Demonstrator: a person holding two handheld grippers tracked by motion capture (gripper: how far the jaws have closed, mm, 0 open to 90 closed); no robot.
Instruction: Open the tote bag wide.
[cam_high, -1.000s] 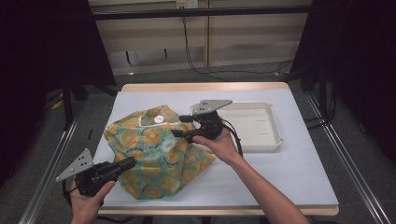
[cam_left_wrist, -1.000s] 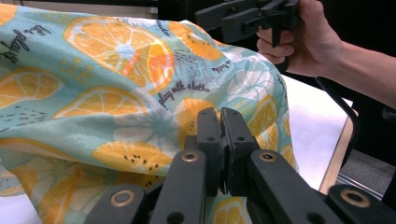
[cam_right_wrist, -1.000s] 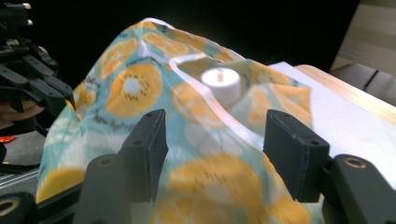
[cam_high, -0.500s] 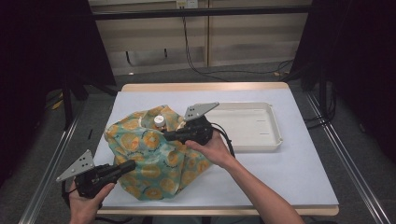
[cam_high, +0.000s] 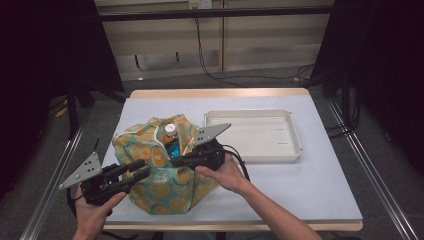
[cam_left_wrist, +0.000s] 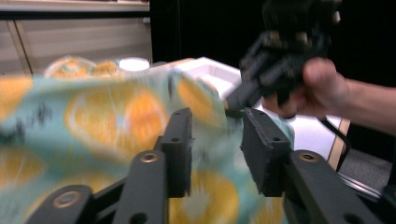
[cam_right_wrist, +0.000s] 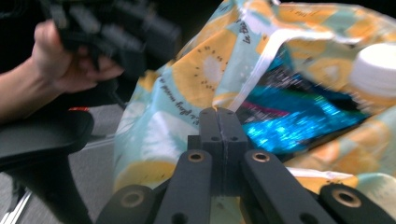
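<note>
A teal cloth bag (cam_high: 165, 187) printed with orange slices stands on the white table. A white-capped bottle (cam_high: 170, 128) and a shiny blue packet (cam_high: 173, 149) sit in its open top. My right gripper (cam_high: 176, 161) is shut on the bag's near rim; its own view shows the jaws (cam_right_wrist: 218, 112) pressed together where a white strap meets the cloth (cam_right_wrist: 196, 74). My left gripper (cam_high: 142, 171) is at the bag's left side. Its jaws have just been opening and stand apart (cam_left_wrist: 215, 116), with cloth (cam_left_wrist: 93, 116) behind the gap but not pinched.
A shallow white tray (cam_high: 295, 150) lies to the right of the bag, close behind my right hand. The table's front edge runs just below the bag. Black frame rails flank the table on both sides.
My right gripper moved left onto the bag's rim and shut on it. The bag went from spread flat to gathered and taller. My left gripper rose a little and its jaws opened.
</note>
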